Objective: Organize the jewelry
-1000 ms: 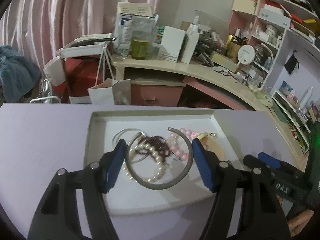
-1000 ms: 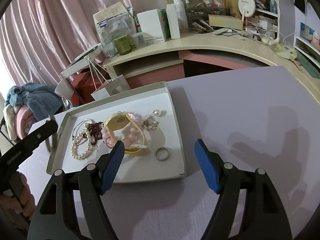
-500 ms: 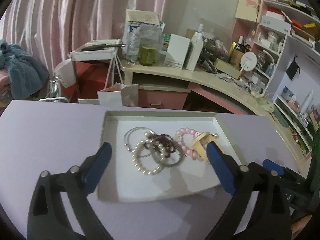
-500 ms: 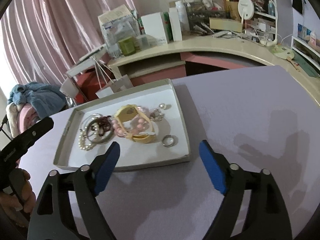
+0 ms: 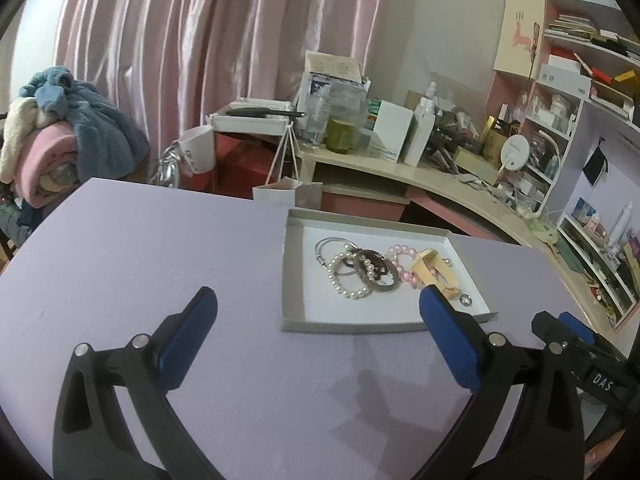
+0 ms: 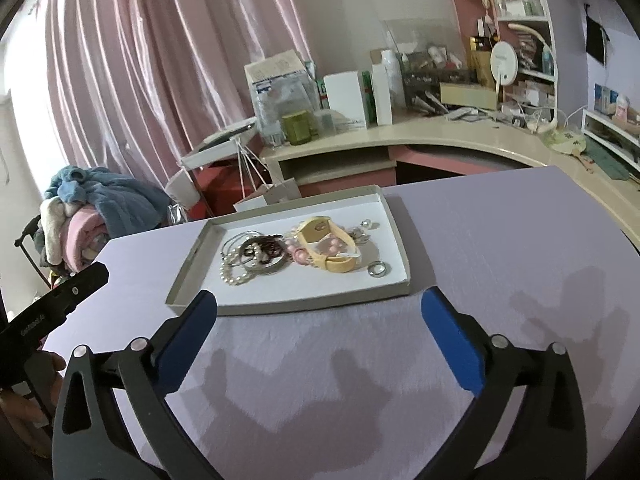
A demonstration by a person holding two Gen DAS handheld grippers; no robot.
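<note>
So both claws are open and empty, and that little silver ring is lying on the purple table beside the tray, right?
Not quite. Both claws, left and right, are open and empty, but the silver ring lies inside the tray, near its front right corner, as the right wrist view shows.

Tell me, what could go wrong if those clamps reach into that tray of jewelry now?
The pearl bracelet, grey bangle and dark beaded strand lie overlapped, so lifting one may drag the others along. The small ring sits near the tray rim and could get knocked out. Both the left gripper and right gripper are open and empty.
</note>
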